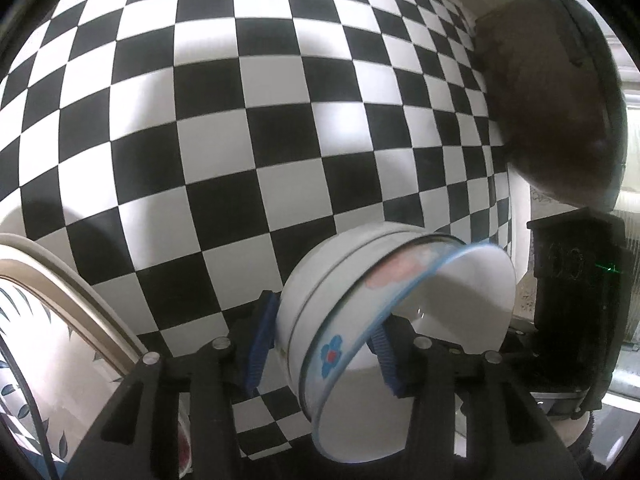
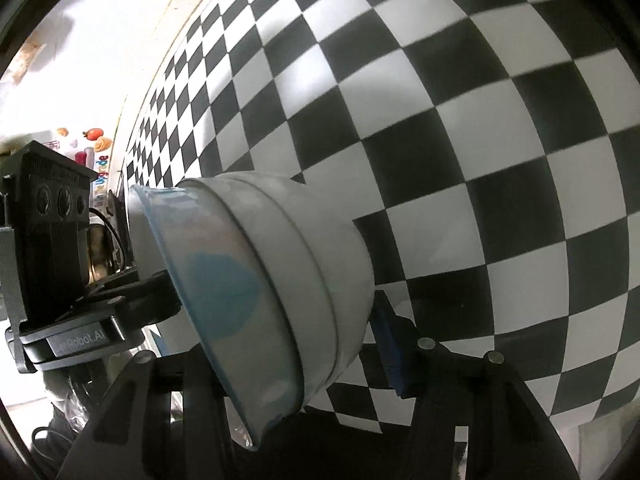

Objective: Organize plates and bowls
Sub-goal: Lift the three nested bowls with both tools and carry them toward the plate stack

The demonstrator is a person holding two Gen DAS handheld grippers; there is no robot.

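Blue ribbed pads of the left gripper are seen clamped across the wall of a white ceramic bowl with a blue rim and flower print, one pad outside, one inside, so the bowl is carried tilted on its side above the black-and-white checkered tablecloth. A plate with a leaf pattern lies near left, likely the stacking spot. The right gripper straddles the same bowl's far rim; contact by its pads cannot be told.
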